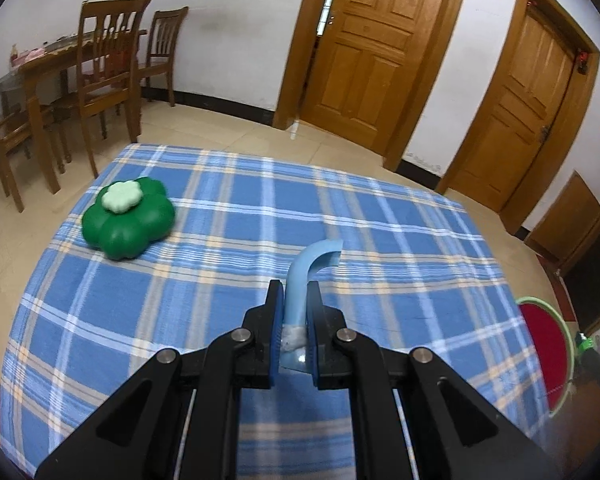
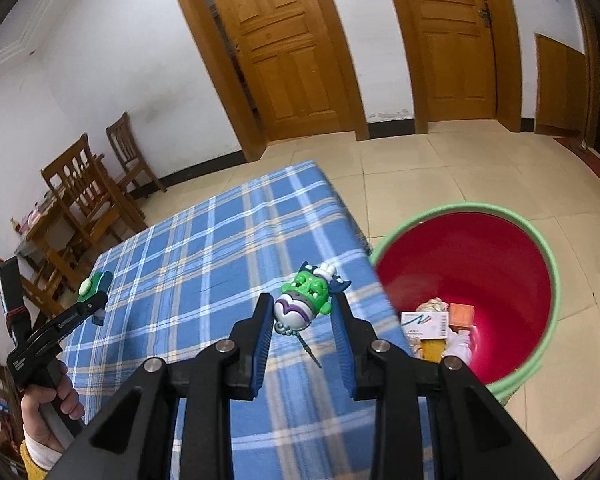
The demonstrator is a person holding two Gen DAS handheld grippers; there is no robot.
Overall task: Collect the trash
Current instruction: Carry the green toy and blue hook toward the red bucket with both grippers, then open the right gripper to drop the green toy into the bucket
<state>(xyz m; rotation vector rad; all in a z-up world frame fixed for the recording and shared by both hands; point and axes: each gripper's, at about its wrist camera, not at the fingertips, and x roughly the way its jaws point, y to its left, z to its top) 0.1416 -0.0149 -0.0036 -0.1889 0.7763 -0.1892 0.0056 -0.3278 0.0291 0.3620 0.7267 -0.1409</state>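
Note:
My left gripper (image 1: 295,286) is shut on a light-blue plastic strip (image 1: 320,250) that curls over to the right above the fingertips; a white wad sticks to its lower end. My right gripper (image 2: 301,298) is shut on a small green, white and purple toy figure (image 2: 309,286), held over the right edge of the blue plaid table (image 2: 204,248). Just right of it on the floor stands a red bin with a green rim (image 2: 480,260), holding a card box (image 2: 424,324), an orange box and crumpled paper. The left gripper (image 2: 96,306) shows at far left, in a hand.
A green flower-shaped object (image 1: 128,216) with a pale top lies at the table's left side (image 1: 220,280). The bin's edge (image 1: 548,344) shows at right. Wooden chairs (image 1: 108,64) and a dining table stand at back left; two wooden doors (image 1: 372,48) are behind.

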